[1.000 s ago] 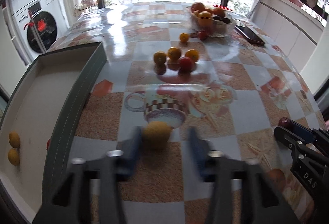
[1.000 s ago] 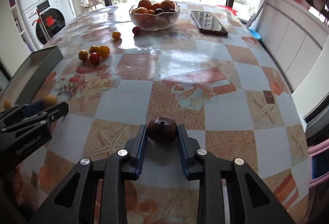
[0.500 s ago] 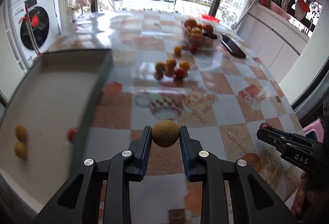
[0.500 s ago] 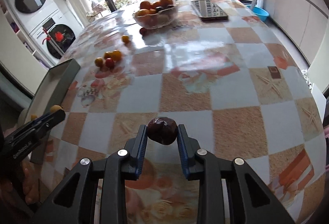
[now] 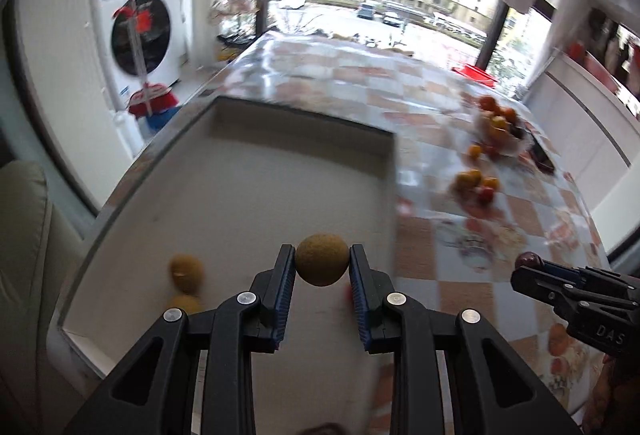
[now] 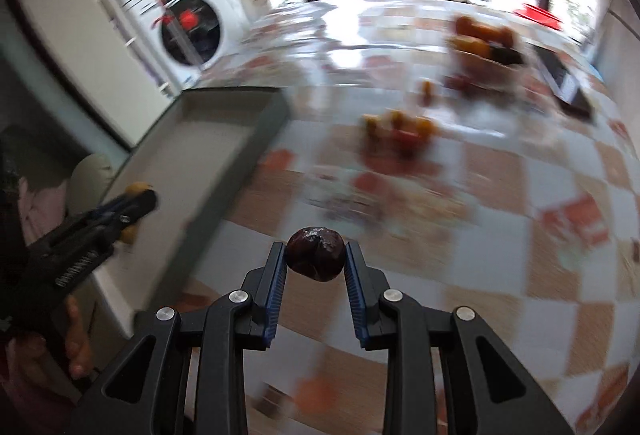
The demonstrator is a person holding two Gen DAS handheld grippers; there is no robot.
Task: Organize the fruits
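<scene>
A round, dull yellow fruit [image 5: 322, 259] with a rough matte skin sits clamped in my left gripper [image 5: 322, 275], held above the pale floor of a shallow tray [image 5: 304, 115]. Two similar yellow fruits [image 5: 186, 271] lie in the tray below. My right gripper [image 6: 315, 263] clenches a dark, glossy, wrinkled plum [image 6: 315, 254] over the checked tablecloth [image 6: 500, 195], beside the tray. Farther off, blurred, lie loose orange and red fruits [image 5: 476, 184] and a filled bowl [image 5: 500, 133].
</scene>
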